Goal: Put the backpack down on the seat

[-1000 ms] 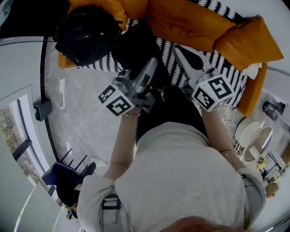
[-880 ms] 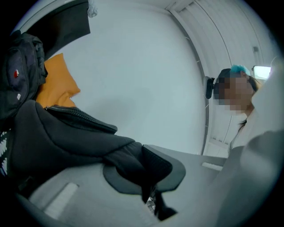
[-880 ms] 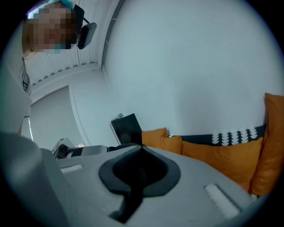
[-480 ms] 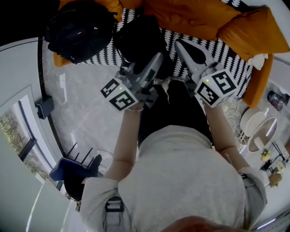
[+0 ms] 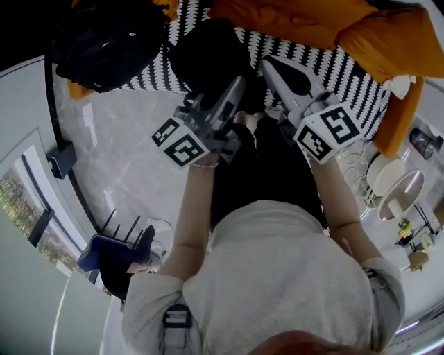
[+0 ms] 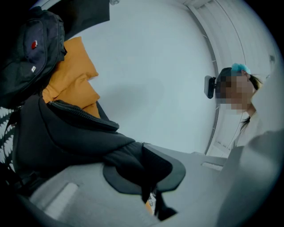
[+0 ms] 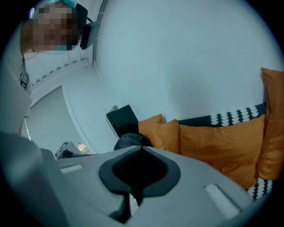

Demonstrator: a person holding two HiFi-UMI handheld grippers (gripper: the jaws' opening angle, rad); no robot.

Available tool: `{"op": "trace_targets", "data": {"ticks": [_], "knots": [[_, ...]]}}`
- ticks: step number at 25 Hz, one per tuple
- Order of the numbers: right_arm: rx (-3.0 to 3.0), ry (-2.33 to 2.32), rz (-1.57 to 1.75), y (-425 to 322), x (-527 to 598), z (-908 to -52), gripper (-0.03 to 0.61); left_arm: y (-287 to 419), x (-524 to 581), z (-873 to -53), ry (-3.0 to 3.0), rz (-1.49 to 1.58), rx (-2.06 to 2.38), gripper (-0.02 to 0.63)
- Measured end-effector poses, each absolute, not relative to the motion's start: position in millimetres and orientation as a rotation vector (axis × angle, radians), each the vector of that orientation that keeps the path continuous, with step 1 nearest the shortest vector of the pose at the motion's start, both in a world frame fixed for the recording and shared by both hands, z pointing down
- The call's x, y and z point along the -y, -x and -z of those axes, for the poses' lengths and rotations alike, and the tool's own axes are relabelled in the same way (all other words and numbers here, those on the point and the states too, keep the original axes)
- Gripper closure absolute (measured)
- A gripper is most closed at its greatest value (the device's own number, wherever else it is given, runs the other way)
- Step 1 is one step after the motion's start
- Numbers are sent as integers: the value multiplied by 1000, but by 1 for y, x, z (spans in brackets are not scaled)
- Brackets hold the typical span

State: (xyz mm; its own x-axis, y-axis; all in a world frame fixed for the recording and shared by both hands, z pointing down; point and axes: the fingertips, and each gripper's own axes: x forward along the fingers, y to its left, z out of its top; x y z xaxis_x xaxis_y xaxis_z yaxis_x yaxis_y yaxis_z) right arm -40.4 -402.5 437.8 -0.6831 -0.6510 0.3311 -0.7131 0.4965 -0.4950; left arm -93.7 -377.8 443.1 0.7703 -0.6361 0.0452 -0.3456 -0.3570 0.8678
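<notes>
Now, left gripper (image 5: 238, 84) clamped on black backpack (image 5: 208, 55); right gripper (image 5: 270, 66) likewise, over patterned seat (image 5: 347, 73)

Your backpack (image 5: 208, 59), near edge behind your left gripper (image 5: 238, 84), bag (image 5: 104, 41) left of it cut off at top

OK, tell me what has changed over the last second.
Both grippers sank: the left gripper and right gripper lowered the black fabric backpack closer to the black-and-white patterned seat. Unchanged: both pairs of jaws clamped on it, the second black backpack at the sofa's end, the orange cushions.
</notes>
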Motion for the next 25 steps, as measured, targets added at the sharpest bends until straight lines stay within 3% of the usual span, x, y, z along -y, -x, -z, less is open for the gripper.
{"op": "trace_targets", "data": {"ticks": [25], "knots": [[2540, -1173, -1121, 41, 433, -554, 575, 111, 441, -539, -2001, 414, 865, 597]]}}
